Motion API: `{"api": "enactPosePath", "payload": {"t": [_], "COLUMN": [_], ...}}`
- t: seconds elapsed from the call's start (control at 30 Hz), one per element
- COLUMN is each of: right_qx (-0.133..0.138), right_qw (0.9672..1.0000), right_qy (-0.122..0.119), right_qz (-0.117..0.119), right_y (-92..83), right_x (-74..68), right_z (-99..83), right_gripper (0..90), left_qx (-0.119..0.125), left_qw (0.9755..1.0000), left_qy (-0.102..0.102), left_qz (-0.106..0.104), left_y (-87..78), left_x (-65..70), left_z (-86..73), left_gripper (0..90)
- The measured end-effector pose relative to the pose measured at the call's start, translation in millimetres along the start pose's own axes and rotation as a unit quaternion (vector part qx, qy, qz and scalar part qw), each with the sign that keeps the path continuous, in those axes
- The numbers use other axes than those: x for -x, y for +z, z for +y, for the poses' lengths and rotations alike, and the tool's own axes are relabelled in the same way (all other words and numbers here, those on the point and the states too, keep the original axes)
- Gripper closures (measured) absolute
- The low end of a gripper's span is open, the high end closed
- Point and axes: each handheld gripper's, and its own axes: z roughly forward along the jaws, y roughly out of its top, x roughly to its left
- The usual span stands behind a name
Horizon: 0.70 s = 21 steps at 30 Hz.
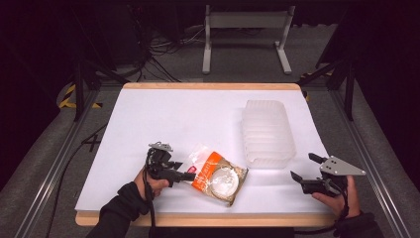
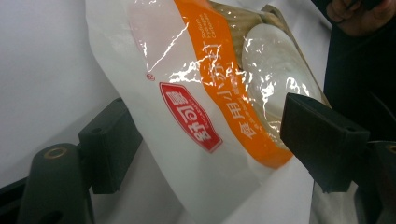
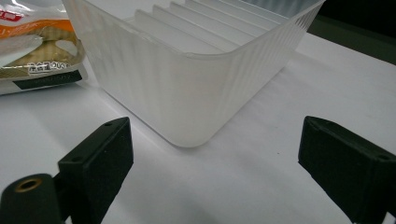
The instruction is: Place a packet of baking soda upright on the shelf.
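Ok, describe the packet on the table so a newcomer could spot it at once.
On the white table, look near the front edge, left of the translucent ribbed bin. The packet lies flat there, its end between the open jaws of the left gripper. It is glossy, with an orange band and red logo.

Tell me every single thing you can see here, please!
Table: one, white top with a wooden edge, middle of the room.
Food packet: one, white and orange with a clear window, near edge of the table, its end between the left gripper's jaws.
Plastic box: one, see-through white with ribbed walls, right side of the table.
Metal stand: one, grey, on the floor behind the table.
Left gripper: one, black, at the packet.
Right gripper: one, black, open, near the box.
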Motion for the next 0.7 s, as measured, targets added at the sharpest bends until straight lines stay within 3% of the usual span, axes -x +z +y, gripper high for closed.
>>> {"api": "enactPosePath", "payload": {"t": [0.2, 0.27, 0.3, 0.47, 0.53, 0.67, 0.7], "right_qx": [-0.001, -0.002, -0.001, 0.001, 0.002, 0.002, 0.002], "right_qw": [1.0000, 1.0000, 1.0000, 0.9999, 0.9999, 0.9999, 0.9999], "right_qy": [0.001, 0.003, 0.004, 0.010, 0.012, 0.013, 0.013], "right_qz": [0.004, 0.004, 0.005, 0.007, 0.009, 0.009, 0.009], "right_y": [0.6, 0.7, 0.7, 0.3, 0.6, 0.4, 0.4], "right_x": [-0.2, 0.1, 0.4, 1.9, 2.3, 2.8, 2.8], "right_z": [0.0, -0.2, -0.3, -1.0, -1.2, -1.5, -1.5], "right_gripper": [11.4, 11.4, 11.4, 11.5, 11.6, 12.0, 12.0], "left_qx": [-0.006, -0.007, -0.012, -0.024, -0.026, -0.016, -0.016], "left_qw": [1.0000, 1.0000, 0.9999, 0.9993, 0.9984, 0.9955, 0.9955], "left_qy": [0.001, -0.005, 0.002, 0.028, 0.048, 0.091, 0.091], "left_qz": [0.006, 0.002, 0.002, 0.004, 0.011, 0.017, 0.017], "left_y": [13.7, 18.9, 21.2, 29.8, 32.4, 31.2, 31.2], "left_x": [0.0, -1.0, -1.3, -2.9, 0.7, 12.4, 12.4], "left_z": [14.7, 19.8, 22.0, 26.8, 28.3, 32.4, 32.4], "left_gripper": [24.4, 29.2, 31.6, 62.6, 76.2, 89.6, 89.8]}}
